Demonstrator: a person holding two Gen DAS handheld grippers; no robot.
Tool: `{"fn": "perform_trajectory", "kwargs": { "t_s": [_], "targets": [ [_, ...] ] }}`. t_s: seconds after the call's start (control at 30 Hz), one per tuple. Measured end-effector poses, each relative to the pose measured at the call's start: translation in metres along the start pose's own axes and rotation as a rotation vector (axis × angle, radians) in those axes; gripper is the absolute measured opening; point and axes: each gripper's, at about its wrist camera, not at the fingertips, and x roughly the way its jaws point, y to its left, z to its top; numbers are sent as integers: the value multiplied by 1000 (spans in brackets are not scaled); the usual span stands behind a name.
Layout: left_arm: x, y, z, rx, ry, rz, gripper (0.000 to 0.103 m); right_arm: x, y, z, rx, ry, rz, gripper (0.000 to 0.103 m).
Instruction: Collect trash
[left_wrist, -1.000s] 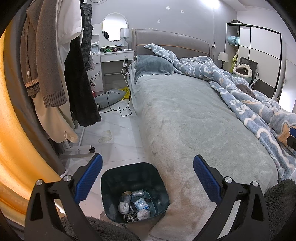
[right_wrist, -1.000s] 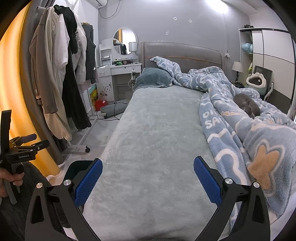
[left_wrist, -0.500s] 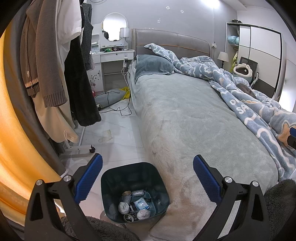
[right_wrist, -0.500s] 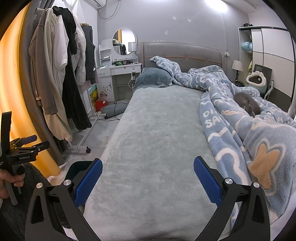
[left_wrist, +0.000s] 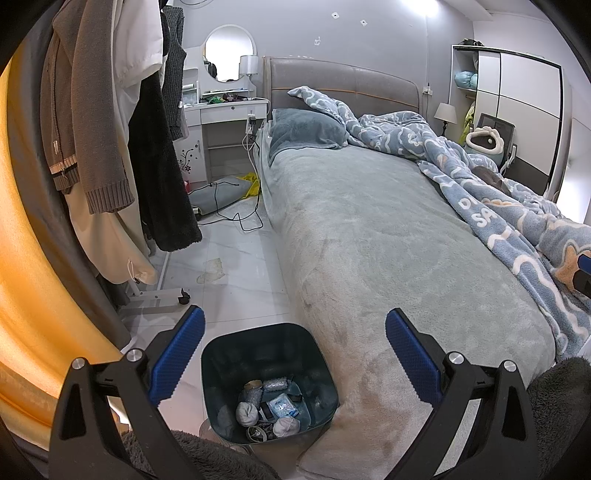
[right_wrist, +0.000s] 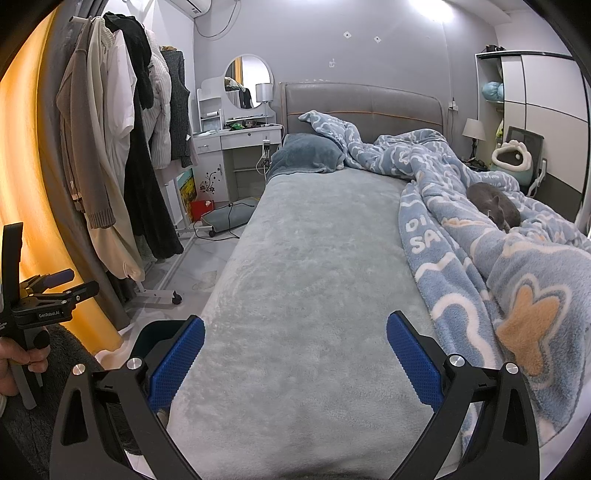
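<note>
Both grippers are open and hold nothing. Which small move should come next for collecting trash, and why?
Probably move the left gripper forward toward the crumpled scrap on the floor tiles beside the bed. Its jaws are open and empty, the bin already holds trash, and that scrap looks like the only loose litter visible.

Your left hand-held gripper (left_wrist: 294, 354) has blue ribbed pads on black arms, and so does your right hand-held gripper (right_wrist: 295, 356). The bin (left_wrist: 225, 354) beside the bed is dark teal, with white and pale blue trash (left_wrist: 271, 404) inside. The bed cover (right_wrist: 314, 266) is plain grey-green; the blanket (right_wrist: 517, 258) is light blue with white cloud outlines and tan shapes. The cat (right_wrist: 493, 203) is grey.
</note>
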Motion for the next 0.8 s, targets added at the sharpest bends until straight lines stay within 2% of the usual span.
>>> {"fn": "perform_trajectory", "kwargs": {
  "t_s": [0.8],
  "targets": [
    [0,0,0,-3,4,-4,100,-1,4,-3,19,-4,4,100]
  ]
}}
